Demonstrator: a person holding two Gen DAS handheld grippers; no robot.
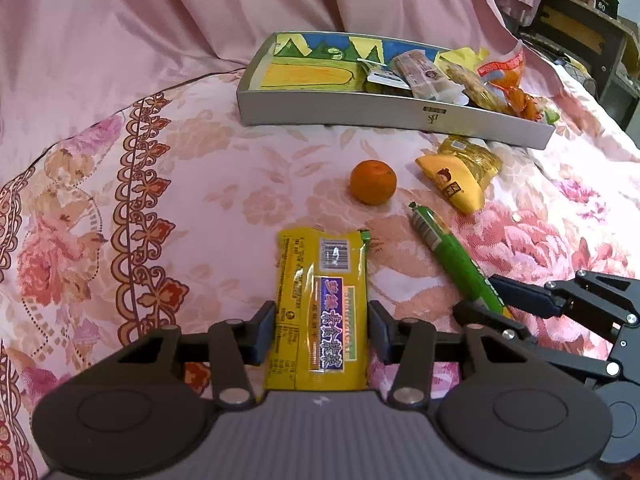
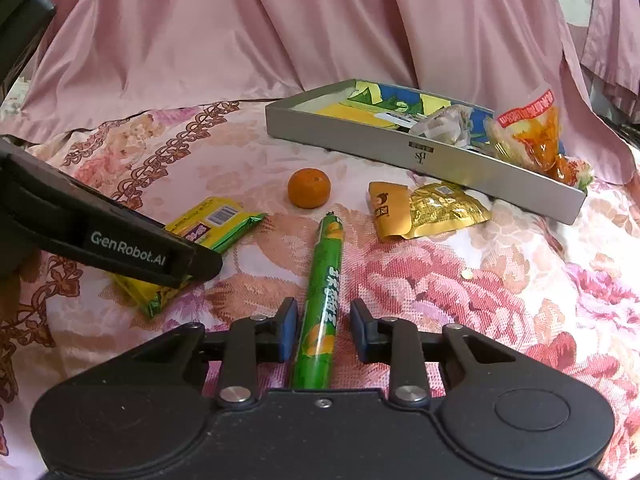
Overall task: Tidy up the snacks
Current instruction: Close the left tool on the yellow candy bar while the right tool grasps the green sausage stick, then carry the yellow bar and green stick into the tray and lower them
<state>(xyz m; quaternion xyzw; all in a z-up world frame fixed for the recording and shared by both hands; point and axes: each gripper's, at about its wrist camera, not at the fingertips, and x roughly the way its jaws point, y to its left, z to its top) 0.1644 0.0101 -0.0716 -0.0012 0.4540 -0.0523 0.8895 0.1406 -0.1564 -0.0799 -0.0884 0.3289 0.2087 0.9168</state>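
I had the left gripper (image 1: 322, 330) low over the flowered bedspread (image 1: 200, 184), its 2 fingers (image 1: 264, 330) clamped on the sides of the yellow wafer bar (image 1: 320, 308), which lay flat and pointed away from me. The right gripper (image 2: 323, 330) straddled the green candy tube (image 2: 322, 300) just to the right of the bar; its fingers (image 2: 286, 330) stood a little apart, the left one touching the tube and a gap showing at the right one, so nothing was clamped. Beyond both snacks sat a tangerine (image 1: 373, 182), with a yellow-and-gold snack packet (image 1: 460, 176) to its right. At the far side lay the grey tray (image 1: 384, 114), its left half bare over a coloured picture, its right half filled with wrapped snacks (image 1: 472, 76), an orange-red bag (image 2: 532, 140) sticking up at the right end.
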